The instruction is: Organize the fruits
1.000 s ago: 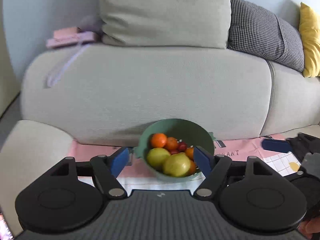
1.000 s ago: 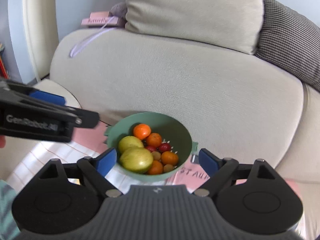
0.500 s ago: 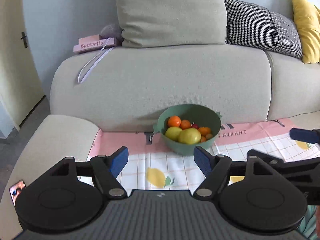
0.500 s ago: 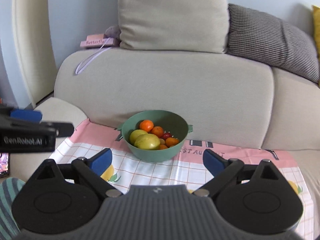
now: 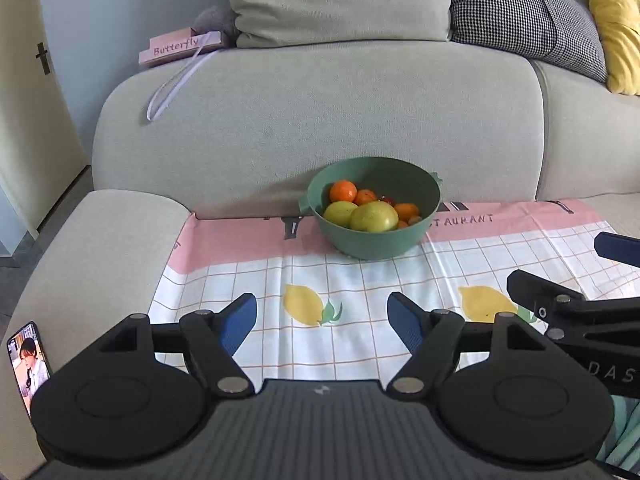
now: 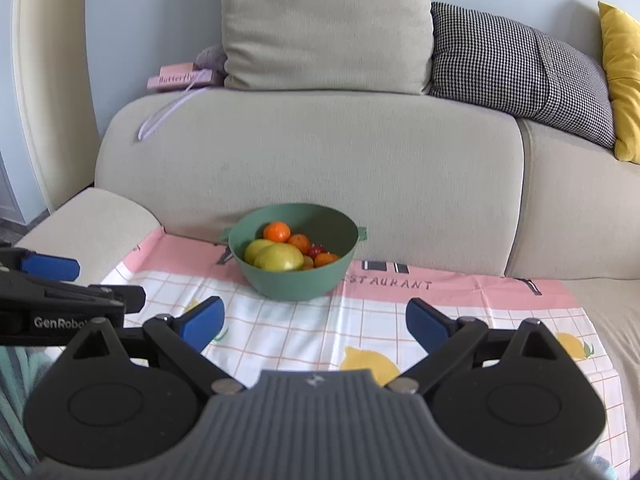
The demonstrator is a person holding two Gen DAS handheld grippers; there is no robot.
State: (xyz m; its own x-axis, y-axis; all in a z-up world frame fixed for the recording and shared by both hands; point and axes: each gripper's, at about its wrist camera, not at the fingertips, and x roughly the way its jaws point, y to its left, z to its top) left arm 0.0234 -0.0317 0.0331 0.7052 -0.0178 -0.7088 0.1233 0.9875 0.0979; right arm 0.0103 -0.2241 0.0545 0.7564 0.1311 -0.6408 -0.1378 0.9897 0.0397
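Left gripper (image 5: pixel 322 318) empty, green bowl (image 5: pixel 372 240) holding oranges (image 5: pixel 343 191), yellow-green fruits (image 5: pixel 374 216)

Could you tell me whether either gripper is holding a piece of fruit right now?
No, the left gripper and the right gripper both stand open and empty over the cloth, and the fruit lies in the green bowl.

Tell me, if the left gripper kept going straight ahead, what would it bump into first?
Probably the green bowl of fruit. The left gripper is open, holds nothing, and points over the lemon-print cloth toward the bowl, which sits slightly right of its centre line. If it passed over or beside the bowl, it would meet the sofa backrest.
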